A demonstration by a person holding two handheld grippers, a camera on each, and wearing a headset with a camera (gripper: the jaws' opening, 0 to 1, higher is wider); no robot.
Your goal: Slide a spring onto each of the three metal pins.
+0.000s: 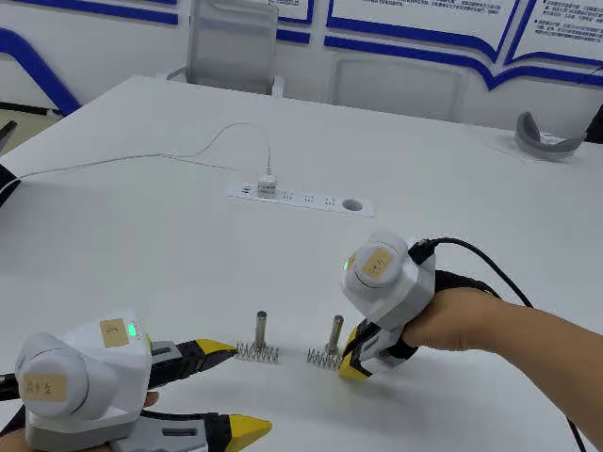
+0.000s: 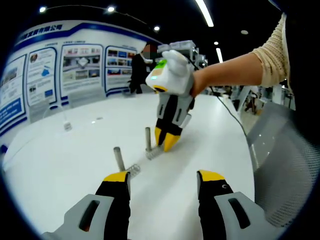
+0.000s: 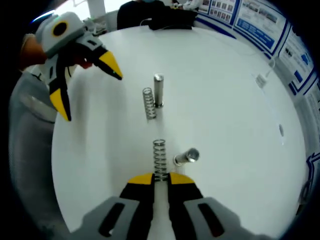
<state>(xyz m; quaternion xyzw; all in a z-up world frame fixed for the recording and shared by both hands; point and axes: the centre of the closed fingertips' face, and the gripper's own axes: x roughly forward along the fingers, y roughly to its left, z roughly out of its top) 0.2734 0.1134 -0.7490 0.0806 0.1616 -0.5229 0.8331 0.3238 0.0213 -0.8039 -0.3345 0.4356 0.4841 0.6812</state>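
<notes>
Head view high, angled down over table (image 1: 141,217). Gripper views low, close, facing each other; all share the pins (image 1: 261,330).

Interior appearing to be a company showroom or demonstration hall with office fittings; printed display boards (image 1: 424,19) with blue borders, blocks of text and photographs are lining the white walls; strip lights (image 2: 204,12) and small spotlights (image 2: 110,9) are shining from a dark ceiling; a large white table (image 1: 188,188) is taking up the middle of the room, carrying a white power strip (image 1: 300,199) with a plug (image 1: 268,181) seated in it and a thin white cable (image 1: 141,162) trailing away across the top; a grey mesh-backed office chair (image 1: 231,42) is standing at the far edge; a person (image 2: 136,75) is standing by the boards in the distance
</notes>
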